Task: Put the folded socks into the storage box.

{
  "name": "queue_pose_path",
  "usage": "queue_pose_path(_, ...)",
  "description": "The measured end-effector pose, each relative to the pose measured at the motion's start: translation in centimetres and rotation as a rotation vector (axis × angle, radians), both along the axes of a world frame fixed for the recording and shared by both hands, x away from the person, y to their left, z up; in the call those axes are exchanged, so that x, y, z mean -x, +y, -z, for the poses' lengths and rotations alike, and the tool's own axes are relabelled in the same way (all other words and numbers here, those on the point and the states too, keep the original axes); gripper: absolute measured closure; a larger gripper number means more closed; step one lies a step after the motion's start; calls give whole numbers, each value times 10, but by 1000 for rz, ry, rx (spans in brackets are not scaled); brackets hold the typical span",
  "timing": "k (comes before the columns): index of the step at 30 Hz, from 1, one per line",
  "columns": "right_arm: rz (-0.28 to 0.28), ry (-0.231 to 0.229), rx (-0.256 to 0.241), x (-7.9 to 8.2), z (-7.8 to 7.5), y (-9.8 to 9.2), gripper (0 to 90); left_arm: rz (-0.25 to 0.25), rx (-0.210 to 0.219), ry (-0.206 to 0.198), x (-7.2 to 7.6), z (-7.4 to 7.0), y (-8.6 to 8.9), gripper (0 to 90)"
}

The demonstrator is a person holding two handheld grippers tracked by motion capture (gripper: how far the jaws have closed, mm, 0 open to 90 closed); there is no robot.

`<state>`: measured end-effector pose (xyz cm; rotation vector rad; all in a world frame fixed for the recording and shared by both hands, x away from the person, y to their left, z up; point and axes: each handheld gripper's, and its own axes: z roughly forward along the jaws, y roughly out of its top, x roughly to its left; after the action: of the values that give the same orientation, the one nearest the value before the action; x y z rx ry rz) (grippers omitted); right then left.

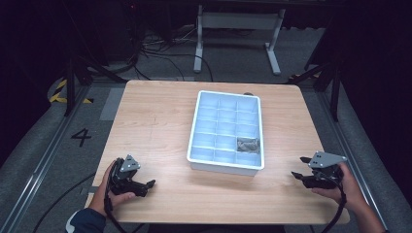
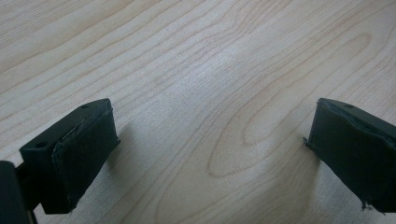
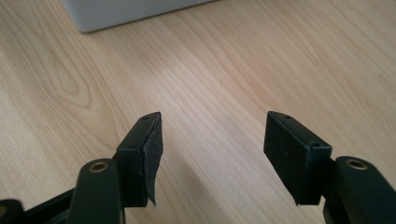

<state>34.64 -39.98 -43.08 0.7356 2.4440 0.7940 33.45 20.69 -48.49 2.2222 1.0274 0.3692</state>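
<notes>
Our left gripper (image 1: 144, 185) wide, right gripper (image 1: 300, 174) wide, both empty. Tray (image 1: 226, 167) between us; we reach in slowly, straight for grey thing (image 1: 247, 144).

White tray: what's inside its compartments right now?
The white tray holds one grey crumpled item in a near-right compartment; the others look empty. What lies beneath the item is covered.

A light wood-grain surface (image 1: 155, 121) with rounded corners carries a white plastic divided tray (image 1: 195, 130) set right of centre, one near-right compartment holding what may be crumpled grey material (image 1: 247, 144).
</notes>
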Motion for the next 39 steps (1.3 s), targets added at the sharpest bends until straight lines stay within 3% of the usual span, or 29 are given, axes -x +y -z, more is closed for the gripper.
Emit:
queue_pose_path(15, 118, 70, -125, 22, 32, -46, 373, -3, -1, 2, 0, 0, 0, 15)
queue_pose_path(21, 142, 83, -170, 29, 43, -56, 378, -2, -1, 2, 0, 0, 0, 14)
queue_pose_path(25, 161, 104, -249, 31, 49, -63, 355, -2, -1, 2, 0, 0, 0, 15)
queue_pose_path(26, 161, 104, -249, 31, 49, -63, 355, -2, -1, 2, 0, 0, 0, 14)
queue_pose_path(27, 181, 95, -286, 32, 52, -65, 344, -3, -1, 2, 0, 0, 0, 15)
queue_pose_path(39, 217, 89, -278, 32, 53, -64, 291, -5, 1, 3, 0, 0, 0, 12)
